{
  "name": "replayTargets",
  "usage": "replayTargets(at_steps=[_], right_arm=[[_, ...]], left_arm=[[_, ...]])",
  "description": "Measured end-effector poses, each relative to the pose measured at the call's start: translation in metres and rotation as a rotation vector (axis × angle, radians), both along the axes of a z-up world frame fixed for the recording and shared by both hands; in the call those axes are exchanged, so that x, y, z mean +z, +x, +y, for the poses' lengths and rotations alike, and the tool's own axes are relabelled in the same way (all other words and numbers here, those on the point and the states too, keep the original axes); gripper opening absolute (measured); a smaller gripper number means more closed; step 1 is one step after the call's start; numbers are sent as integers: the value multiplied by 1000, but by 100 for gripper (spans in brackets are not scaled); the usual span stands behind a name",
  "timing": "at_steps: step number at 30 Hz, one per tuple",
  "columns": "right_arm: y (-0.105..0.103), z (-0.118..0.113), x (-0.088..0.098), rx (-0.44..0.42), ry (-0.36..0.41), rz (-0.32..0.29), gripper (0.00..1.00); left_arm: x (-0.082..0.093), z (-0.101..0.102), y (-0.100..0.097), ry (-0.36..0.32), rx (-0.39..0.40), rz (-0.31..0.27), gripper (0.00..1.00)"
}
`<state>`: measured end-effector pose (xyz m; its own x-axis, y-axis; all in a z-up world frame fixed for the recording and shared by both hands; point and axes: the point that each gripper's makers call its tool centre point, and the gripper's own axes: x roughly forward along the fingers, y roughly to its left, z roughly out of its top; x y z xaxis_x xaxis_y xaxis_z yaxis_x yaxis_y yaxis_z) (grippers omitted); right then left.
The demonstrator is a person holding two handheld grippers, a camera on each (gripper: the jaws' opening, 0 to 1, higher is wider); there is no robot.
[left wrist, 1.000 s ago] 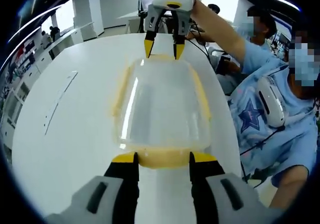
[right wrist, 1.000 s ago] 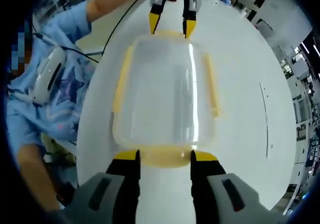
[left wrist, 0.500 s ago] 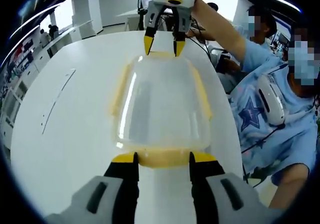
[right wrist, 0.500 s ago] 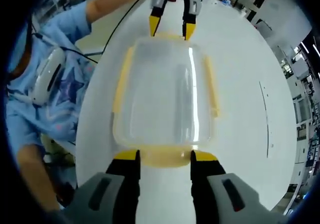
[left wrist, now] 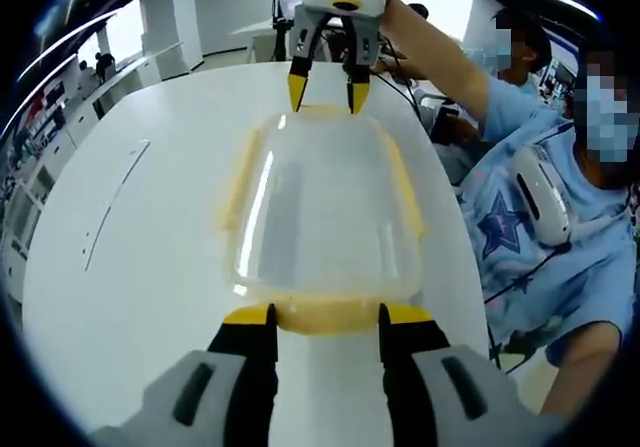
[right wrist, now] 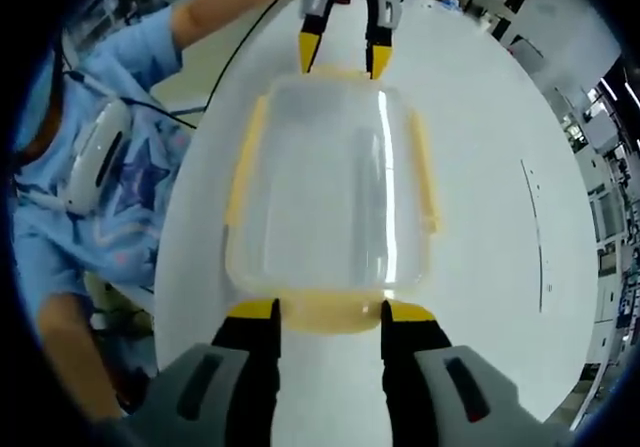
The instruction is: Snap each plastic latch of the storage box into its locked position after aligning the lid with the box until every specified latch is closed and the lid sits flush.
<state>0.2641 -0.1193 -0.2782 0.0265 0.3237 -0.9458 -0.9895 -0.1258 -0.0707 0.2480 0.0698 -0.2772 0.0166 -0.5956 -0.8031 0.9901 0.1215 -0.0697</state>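
A clear storage box [left wrist: 320,207] with its lid on lies lengthwise on the white table [left wrist: 150,267]. Yellow latches run along its long sides [left wrist: 240,182] [right wrist: 425,177]. My left gripper [left wrist: 326,312] is open, and its yellow-tipped jaws straddle the yellow end latch [left wrist: 325,327] at the near short end. At the opposite short end my right gripper [left wrist: 327,95] is open too, with its tips at the far latch. From the other side, the right gripper [right wrist: 330,314] brackets its own end latch [right wrist: 330,325] of the box [right wrist: 330,187], while the left gripper [right wrist: 343,59] sits at the far end.
A person in a blue star-print shirt [left wrist: 540,257] stands close to the table's long edge, with an arm [left wrist: 440,57] reaching to the right gripper. A second person [left wrist: 520,47] is behind. A thin dark line [left wrist: 115,207] marks the tabletop beside the box.
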Motion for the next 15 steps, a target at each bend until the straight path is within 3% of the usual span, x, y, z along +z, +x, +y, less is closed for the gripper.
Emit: replayTargets(at_steps=[7,15], right_arm=[[-2,-1,-1,-15,59,11,38],[-5,0,-3,-16,31,-12,39]], left_arm=[[1,0,4,-4,-17,0,39],[0,-1,3,3,-24,15,39]])
